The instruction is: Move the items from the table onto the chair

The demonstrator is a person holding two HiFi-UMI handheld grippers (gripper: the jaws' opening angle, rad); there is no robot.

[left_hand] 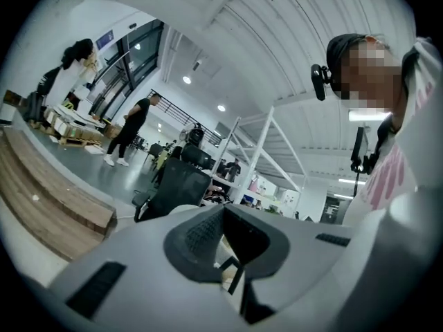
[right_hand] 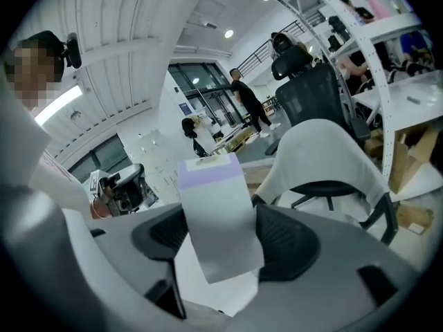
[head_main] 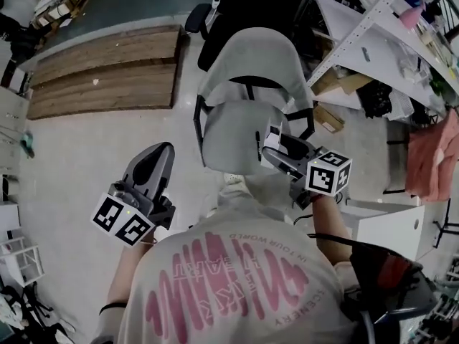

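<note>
A white chair with a grey seat stands right in front of me, also in the right gripper view. My right gripper is shut on a white box with a lilac end band. It holds the box upright over the right edge of the seat. In the head view only a small white part of the box shows at the jaw tips. My left gripper hangs left of the chair, above the floor. Its jaws meet at the tips with nothing between them.
A wooden pallet lies on the floor at the far left. A black office chair stands behind the white one. A white shelving rack and cardboard are to the right, a white table near my right side. People stand far off.
</note>
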